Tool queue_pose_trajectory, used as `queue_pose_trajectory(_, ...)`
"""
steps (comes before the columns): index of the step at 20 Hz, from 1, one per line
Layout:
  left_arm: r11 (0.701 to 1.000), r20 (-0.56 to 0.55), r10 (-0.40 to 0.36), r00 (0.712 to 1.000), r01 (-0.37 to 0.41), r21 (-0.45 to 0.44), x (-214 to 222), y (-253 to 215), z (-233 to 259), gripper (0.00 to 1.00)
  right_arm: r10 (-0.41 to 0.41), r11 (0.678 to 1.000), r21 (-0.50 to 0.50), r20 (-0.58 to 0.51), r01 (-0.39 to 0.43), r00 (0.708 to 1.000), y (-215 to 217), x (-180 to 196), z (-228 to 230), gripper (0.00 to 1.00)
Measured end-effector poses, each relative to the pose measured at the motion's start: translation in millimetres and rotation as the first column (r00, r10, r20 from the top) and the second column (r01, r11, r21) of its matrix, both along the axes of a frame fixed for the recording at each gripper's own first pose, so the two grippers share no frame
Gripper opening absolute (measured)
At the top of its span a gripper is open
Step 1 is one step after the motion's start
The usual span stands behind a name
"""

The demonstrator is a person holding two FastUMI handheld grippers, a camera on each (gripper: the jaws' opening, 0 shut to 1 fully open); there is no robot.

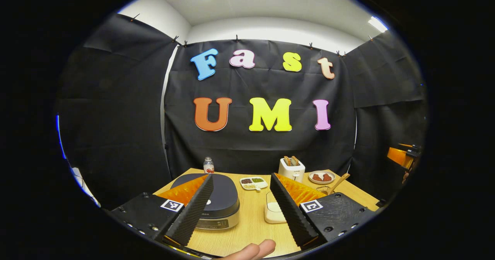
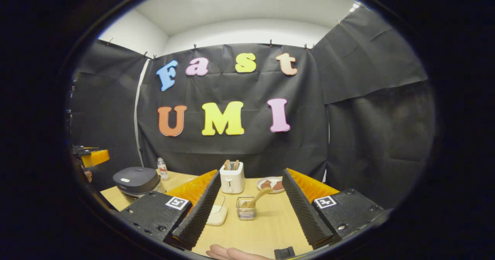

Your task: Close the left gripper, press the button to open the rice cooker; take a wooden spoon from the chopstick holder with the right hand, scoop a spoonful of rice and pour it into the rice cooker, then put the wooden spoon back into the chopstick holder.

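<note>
Left gripper (image 1: 241, 209) and right gripper (image 2: 251, 209): fingers spread wide, both empty. Wooden spoon (image 2: 258, 196) leans in the clear chopstick holder (image 2: 246, 209), between the right fingers. Likely light, stiff, smooth; grip mid-handle. Left gripper view adds the closed rice cooker (image 1: 216, 202) near its left finger and a white rice container (image 1: 273, 209).

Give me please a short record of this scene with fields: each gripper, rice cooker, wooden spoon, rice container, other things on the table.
left gripper: open, holds nothing, above the table's near edge
right gripper: open, holds nothing
rice cooker: lid closed, on the wooden table
wooden spoon: leaning in the clear chopstick holder
rice container: white, shallow, beside the cooker
other things: toaster with bread, plate of food, small bottle, divided dish
task progress: nothing started
</note>
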State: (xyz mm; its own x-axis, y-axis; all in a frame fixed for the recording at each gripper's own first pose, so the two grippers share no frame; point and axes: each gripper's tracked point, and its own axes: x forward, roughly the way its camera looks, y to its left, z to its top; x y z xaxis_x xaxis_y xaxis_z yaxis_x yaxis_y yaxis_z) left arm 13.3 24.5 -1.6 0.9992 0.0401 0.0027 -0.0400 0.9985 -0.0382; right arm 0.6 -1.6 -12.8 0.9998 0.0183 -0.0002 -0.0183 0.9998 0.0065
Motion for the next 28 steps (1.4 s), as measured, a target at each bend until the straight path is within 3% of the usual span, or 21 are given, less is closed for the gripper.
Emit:
queue_pose_trajectory(4,0.999,-0.018,0.044,0.999,-0.044,0.009,12.7,20.4,-6.8,0.94,0.011,1.0,-0.009,-0.002,-0.011,1.0,5.7,2.2,-4.3,1.0)
queue_pose_trajectory(5,0.998,-0.032,0.062,0.998,-0.061,0.015,17.2,28.3,-11.3,0.94,0.013,1.0,-0.01,-0.004,-0.013,1.0,7.4,3.8,-5.9,0.96)
queue_pose_trajectory(8,0.994,-0.057,0.106,0.993,-0.105,0.026,30.5,52.9,-15.0,0.94,0.022,1.0,-0.015,-0.018,-0.022,1.0,13.2,6.8,-11.7,1.0)
queue_pose_trajectory(9,0.993,-0.07,0.115,0.991,-0.112,0.033,35.0,59.5,-20.4,0.83,0.023,1.0,-0.017,-0.021,-0.024,1.0,13.5,7.3,-14.2,1.0)
queue_pose_trajectory(10,0.992,-0.083,0.123,0.989,-0.12,0.041,40.6,64.9,-24.5,0.81,0.025,0.999,-0.02,-0.023,-0.026,0.999,14.0,8.8,-15.9,1.0)
queue_pose_trajectory(11,0.991,-0.103,0.132,0.986,-0.128,0.049,47.3,72.8,-29.2,0.87,0.027,0.999,-0.022,-0.025,-0.028,0.999,14.6,10.1,-17.9,1.0)
queue_pose_trajectory(12,0.99,-0.125,0.136,0.983,-0.13,0.053,52.0,77.0,-34.3,0.67,0.029,0.999,-0.021,-0.027,-0.029,0.999,13.9,11.0,-19.6,1.0)
queue_pose_trajectory(13,0.99,-0.154,0.138,0.978,-0.131,0.049,55.7,82.2,-40.3,0.59,0.03,0.999,-0.017,-0.03,-0.03,0.999,13.2,12.5,-22.8,1.0)
queue_pose_trajectory(14,0.99,-0.199,0.138,0.97,-0.133,0.039,62.2,85.0,-50.3,0.43,0.031,0.999,-0.011,-0.034,-0.032,0.999,12.3,13.6,-24.9,1.0)
queue_pose_trajectory(15,0.991,-0.241,0.131,0.962,-0.128,0.026,62.5,88.4,-61.2,0.37,0.033,0.999,-0.006,-0.039,-0.033,0.999,11.1,15.3,-27.9,1.0)
queue_pose_trajectory(16,0.991,-0.28,0.13,0.951,-0.131,0.016,65.9,90.3,-70.0,0.1,0.033,0.999,-0.001,-0.043,-0.033,0.999,10.1,16.2,-29.9,1.0)
queue_pose_trajectory(18,0.989,-0.357,0.15,0.922,-0.146,0.04,74.1,97.4,-88.7,0.01,0.031,1.0,0.008,-0.052,-0.031,0.998,5.8,17.9,-34.2,1.0)
queue_pose_trajectory(22,0.981,-0.479,0.186,0.858,-0.186,0.047,86.3,109.0,-126.6,0.0,0.035,0.999,0.022,-0.069,-0.033,0.997,2.2,20.3,-44.4,1.0)
queue_pose_trajectory(28,0.983,-0.545,0.156,0.824,-0.186,0.001,94.1,112.7,-153.8,0.0,0.038,0.999,0.03,-0.089,-0.035,0.995,-1.0,21.0,-55.5,1.0)
